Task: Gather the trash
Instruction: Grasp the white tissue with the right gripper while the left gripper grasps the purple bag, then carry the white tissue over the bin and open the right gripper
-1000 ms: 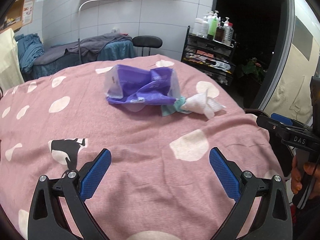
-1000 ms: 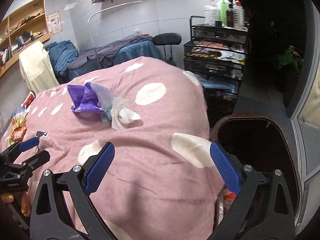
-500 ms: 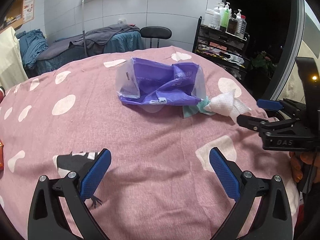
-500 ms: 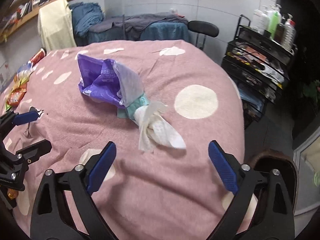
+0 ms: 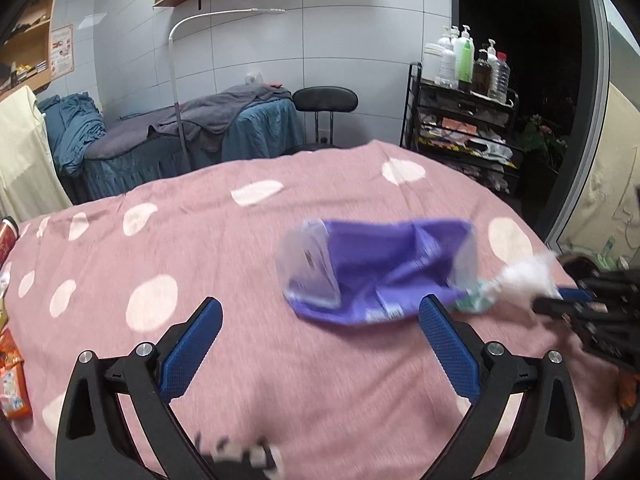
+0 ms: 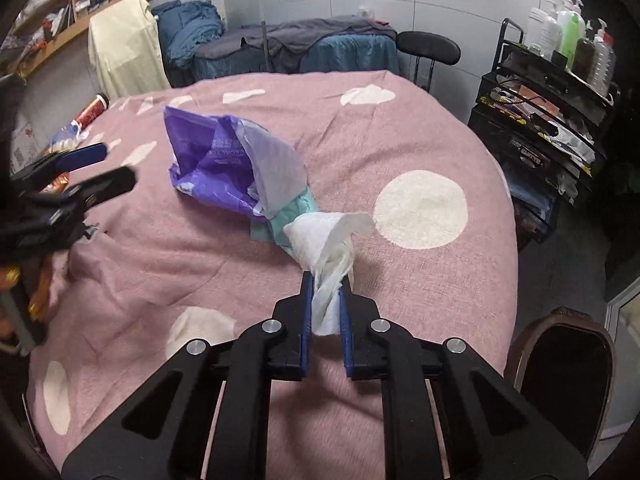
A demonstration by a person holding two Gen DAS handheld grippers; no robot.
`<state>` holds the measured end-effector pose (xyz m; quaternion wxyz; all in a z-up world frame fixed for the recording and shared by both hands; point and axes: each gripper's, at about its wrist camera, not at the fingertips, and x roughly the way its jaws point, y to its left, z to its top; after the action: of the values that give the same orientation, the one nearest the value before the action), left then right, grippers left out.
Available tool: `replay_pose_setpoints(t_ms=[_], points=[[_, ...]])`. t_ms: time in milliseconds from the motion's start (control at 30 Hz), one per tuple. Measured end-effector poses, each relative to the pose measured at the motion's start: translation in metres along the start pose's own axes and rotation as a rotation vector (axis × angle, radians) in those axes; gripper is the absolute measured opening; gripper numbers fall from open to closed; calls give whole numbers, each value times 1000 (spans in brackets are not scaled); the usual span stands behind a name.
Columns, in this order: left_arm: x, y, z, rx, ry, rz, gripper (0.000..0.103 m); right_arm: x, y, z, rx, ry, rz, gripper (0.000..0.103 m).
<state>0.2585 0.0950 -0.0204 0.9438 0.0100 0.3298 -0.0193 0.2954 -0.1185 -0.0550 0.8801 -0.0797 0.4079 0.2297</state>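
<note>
The white tissue (image 6: 326, 264), judged light, soft and easily torn, is pinched at its twisted tail by the right gripper (image 6: 325, 304). Beyond the tissue, touching it, the purple wrapper (image 6: 224, 164) lies on the pink spotted bedcover (image 6: 400, 128). The left gripper (image 5: 320, 320) is held wide apart, empty. A bin (image 6: 560, 360) stands right of the tissue.

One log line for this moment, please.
right gripper: shut on tissue | left gripper: open, empty | purple bag: on bed

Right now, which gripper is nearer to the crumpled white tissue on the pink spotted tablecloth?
Right. The right gripper is shut on the crumpled white tissue. The left gripper is open, hovering apart from it, with the purple plastic wrapper closer to it.
</note>
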Motion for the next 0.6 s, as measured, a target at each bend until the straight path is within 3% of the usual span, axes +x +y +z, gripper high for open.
replay_pose_setpoints(t_ms=[167,233,300,333,400,500,600], points=[[30,0,18,36,12,-19,97,-19,-3,-13,44,-32,22,13],[41,-1,20,54,24,-25,89,-25,-6,-18,66,-38,28,13],[53,-1,19,46,67,-56,61,-30,-9,-24,89,-41,36,13],[56,1,17,28,85,-79,52,-32,-11,-26,99,-45,37,13],[58,3,13,4,99,-107,21,-38,-13,-32,120,-62,40,13],[50,7,5,-25,93,-110,10,-44,-16,-37,141,-84,43,13],[36,8,1,-36,70,-111,5,-44,-18,-37,147,-90,51,12]])
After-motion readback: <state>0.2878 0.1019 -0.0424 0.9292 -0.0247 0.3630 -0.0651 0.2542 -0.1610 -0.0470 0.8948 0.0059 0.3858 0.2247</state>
